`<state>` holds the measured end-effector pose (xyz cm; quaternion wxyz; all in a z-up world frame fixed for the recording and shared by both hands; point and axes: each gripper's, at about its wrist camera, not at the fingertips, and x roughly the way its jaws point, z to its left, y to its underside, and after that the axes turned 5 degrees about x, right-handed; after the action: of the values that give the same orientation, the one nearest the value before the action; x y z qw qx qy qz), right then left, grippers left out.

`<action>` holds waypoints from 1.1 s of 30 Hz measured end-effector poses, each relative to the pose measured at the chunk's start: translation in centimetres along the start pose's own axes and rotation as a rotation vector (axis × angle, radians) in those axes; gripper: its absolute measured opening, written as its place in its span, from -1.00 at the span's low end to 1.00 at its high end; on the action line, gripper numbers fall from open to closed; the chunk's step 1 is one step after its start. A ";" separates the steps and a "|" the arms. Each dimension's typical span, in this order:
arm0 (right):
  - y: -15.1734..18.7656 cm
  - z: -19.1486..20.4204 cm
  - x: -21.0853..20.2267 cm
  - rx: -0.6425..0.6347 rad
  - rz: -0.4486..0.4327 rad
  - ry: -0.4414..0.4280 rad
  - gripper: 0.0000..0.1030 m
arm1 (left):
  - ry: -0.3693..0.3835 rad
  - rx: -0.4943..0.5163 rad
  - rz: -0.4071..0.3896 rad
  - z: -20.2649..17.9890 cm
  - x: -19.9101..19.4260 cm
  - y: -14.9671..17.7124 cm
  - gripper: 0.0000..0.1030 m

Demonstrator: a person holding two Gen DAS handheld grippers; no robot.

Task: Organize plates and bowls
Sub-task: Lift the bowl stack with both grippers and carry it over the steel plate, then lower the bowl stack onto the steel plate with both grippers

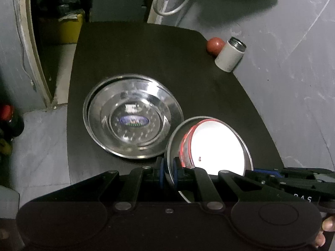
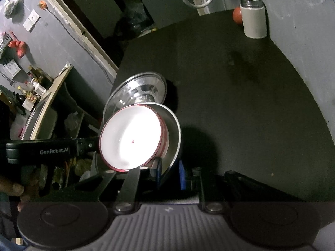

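Note:
A white bowl (image 1: 217, 146) with a red rim sits nested in a steel bowl (image 1: 175, 138), tilted and held up off the black table (image 1: 136, 52). My left gripper (image 1: 168, 167) is shut on the steel bowl's near-left rim. My right gripper (image 2: 170, 172) is shut on the opposite rim of the steel bowl (image 2: 174, 138), with the white bowl (image 2: 129, 138) leaning to its left. The left gripper's body (image 2: 41, 151) reaches in from the left there. A wide steel plate (image 1: 132, 117) lies flat on the table just beyond the held bowls, also visible as the steel plate (image 2: 142, 87).
At the table's far right corner stand a white-sleeved metal can (image 1: 229, 55) and a red ball (image 1: 214, 45). The same can (image 2: 253, 18) shows in the right wrist view. The table's left edge drops to the floor and a cluttered shelf (image 2: 31, 92).

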<state>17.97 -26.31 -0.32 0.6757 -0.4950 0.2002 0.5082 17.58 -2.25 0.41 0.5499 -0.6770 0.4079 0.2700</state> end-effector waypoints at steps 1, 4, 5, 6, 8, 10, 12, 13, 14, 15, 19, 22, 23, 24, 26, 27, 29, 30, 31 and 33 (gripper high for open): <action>-0.2 0.1 0.0 -0.003 -0.002 -0.002 -0.61 | -0.002 -0.003 -0.005 0.1 0.0 -0.3 -0.84; -1.0 0.4 0.2 -0.014 -0.006 -0.008 -0.61 | -0.007 -0.014 -0.016 0.5 -0.1 -1.0 -0.84; -1.3 0.5 0.3 -0.019 -0.007 -0.010 -0.61 | -0.009 -0.018 -0.020 0.7 -0.1 -1.2 -0.84; -1.6 0.5 0.4 -0.023 -0.009 -0.012 -0.61 | -0.012 -0.022 -0.023 0.8 -0.1 -1.4 -0.84; -2.2 0.8 0.6 -0.033 -0.013 -0.017 -0.61 | -0.016 -0.030 -0.029 1.1 0.0 -1.8 -0.85; -2.8 1.0 0.7 -0.043 -0.015 -0.020 -0.61 | -0.022 -0.040 -0.035 1.4 0.0 -2.1 -0.85; -3.4 1.2 1.0 -0.052 -0.016 -0.024 -0.61 | -0.026 -0.049 -0.040 1.7 0.1 -2.4 -0.85; -3.6 1.3 1.1 -0.057 -0.016 -0.027 -0.61 | -0.029 -0.054 -0.043 1.8 0.2 -2.7 -0.85; -3.9 1.4 1.2 -0.061 -0.016 -0.029 -0.61 | -0.032 -0.059 -0.045 2.0 0.2 -2.8 -0.85; -4.1 1.5 1.4 -0.065 -0.015 -0.031 -0.61 | -0.036 -0.065 -0.047 2.2 0.3 -3.0 -0.85; -5.1 2.1 2.2 -0.087 -0.006 -0.038 -0.61 | -0.051 -0.087 -0.048 3.2 0.6 -3.5 -0.85; -5.8 2.6 3.1 -0.107 0.007 -0.045 -0.61 | -0.069 -0.107 -0.049 4.1 0.7 -3.8 -0.85; -6.1 2.9 3.4 -0.114 0.011 -0.048 -0.61 | -0.076 -0.113 -0.050 4.4 0.7 -3.9 -0.85; -6.4 3.1 3.7 -0.123 0.016 -0.051 -0.61 | -0.082 -0.120 -0.051 4.7 0.7 -4.0 -0.85; -6.9 3.7 4.3 -0.140 0.026 -0.056 -0.61 | -0.092 -0.132 -0.053 5.3 0.8 -4.1 -0.85; -7.1 4.0 4.6 -0.148 0.030 -0.059 -0.61 | -0.097 -0.139 -0.053 5.6 0.8 -4.2 -0.85; -7.6 4.4 5.1 -0.160 0.039 -0.065 -0.61 | -0.106 -0.151 -0.053 6.1 0.9 -4.4 -0.85; -7.9 4.7 5.5 -0.167 0.044 -0.069 -0.61 | -0.111 -0.157 -0.052 6.4 1.0 -4.4 -0.85; -8.0 4.9 5.8 -0.173 0.047 -0.072 -0.61 | -0.115 -0.163 -0.051 6.7 1.1 -4.5 -0.85; -8.5 5.1 6.4 -0.184 0.056 -0.078 -0.61 | -0.122 -0.176 -0.049 7.3 1.3 -4.6 -0.85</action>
<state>26.86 -18.66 0.93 0.6203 -0.5290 0.1401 0.5620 22.78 4.71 -0.06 0.5186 -0.7148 0.3315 0.3320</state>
